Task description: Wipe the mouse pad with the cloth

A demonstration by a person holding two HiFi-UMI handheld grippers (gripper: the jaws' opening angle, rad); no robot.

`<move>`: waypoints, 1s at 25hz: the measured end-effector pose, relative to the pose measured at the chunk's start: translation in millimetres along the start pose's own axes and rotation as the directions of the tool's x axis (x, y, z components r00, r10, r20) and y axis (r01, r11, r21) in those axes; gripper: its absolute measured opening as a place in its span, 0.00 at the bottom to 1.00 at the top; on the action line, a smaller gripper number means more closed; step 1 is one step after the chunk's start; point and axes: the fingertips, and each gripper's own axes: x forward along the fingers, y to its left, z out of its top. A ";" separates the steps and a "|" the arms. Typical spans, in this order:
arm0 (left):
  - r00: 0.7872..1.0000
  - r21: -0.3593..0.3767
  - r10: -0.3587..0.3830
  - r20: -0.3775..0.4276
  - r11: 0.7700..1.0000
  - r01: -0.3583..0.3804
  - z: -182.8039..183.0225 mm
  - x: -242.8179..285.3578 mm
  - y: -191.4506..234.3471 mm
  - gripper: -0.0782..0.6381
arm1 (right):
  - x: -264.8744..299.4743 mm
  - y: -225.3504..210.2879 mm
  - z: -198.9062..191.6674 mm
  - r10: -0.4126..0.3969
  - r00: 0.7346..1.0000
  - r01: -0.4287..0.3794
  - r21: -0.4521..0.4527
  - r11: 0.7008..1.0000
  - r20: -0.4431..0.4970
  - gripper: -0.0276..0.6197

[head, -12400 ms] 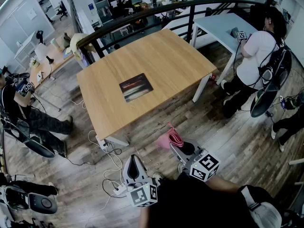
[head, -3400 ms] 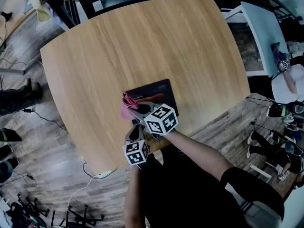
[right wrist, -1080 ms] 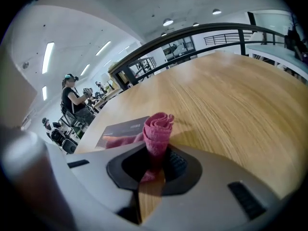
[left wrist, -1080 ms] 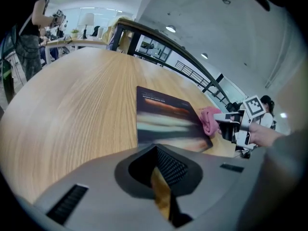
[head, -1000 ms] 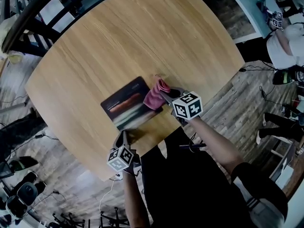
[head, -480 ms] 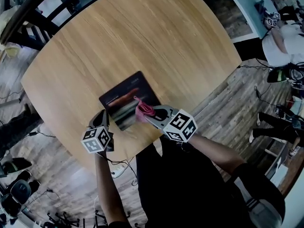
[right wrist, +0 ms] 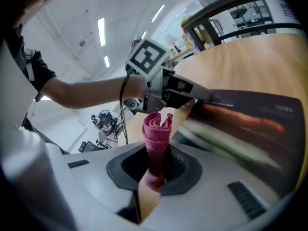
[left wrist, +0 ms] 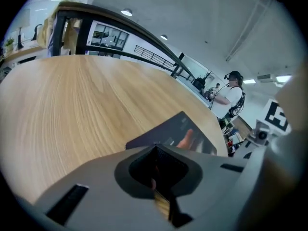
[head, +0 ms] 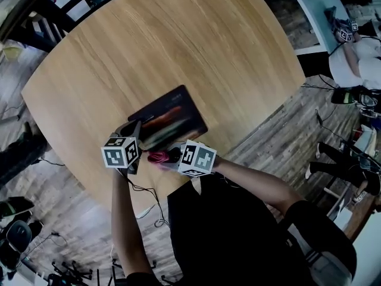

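Mouse pad (head: 168, 117) lies just beyond the cloth (head: 156, 157), clamped in the right gripper (head: 168, 157); left gripper (head: 133, 128), jaws together, sits at its left corner.

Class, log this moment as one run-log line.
left gripper: shut, at mouse pad corner | right gripper: shut on cloth | cloth: by pad's near edge

On the tabletop (head: 178, 40), toward its near edge: mouse pad (head: 168, 117). At the pad's left corner, left gripper (head: 133, 127), jaws together. Just before the pad's near side, right gripper (head: 171, 155), jaws clamped on the cloth (head: 157, 157). Cloth between the two grippers, beside the pad.
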 end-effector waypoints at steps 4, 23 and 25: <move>1.000 0.003 0.000 -0.008 1.000 0.000 -0.2 0.2 -4.0 0.14 | 18.5 -11.6 -7.0 0.024 0.994 -0.024 0.003 1.000 -0.103 0.14; 0.999 -0.057 -0.012 -0.036 0.998 0.010 -1.0 -2.0 1.3 0.14 | 32.3 -40.2 11.4 -0.027 0.988 0.039 0.076 0.996 -0.153 0.14; 0.999 -0.055 -0.005 -0.035 0.998 0.003 -1.1 -1.8 1.5 0.14 | 29.6 -43.7 12.1 -0.037 0.989 0.050 0.087 0.995 -0.146 0.14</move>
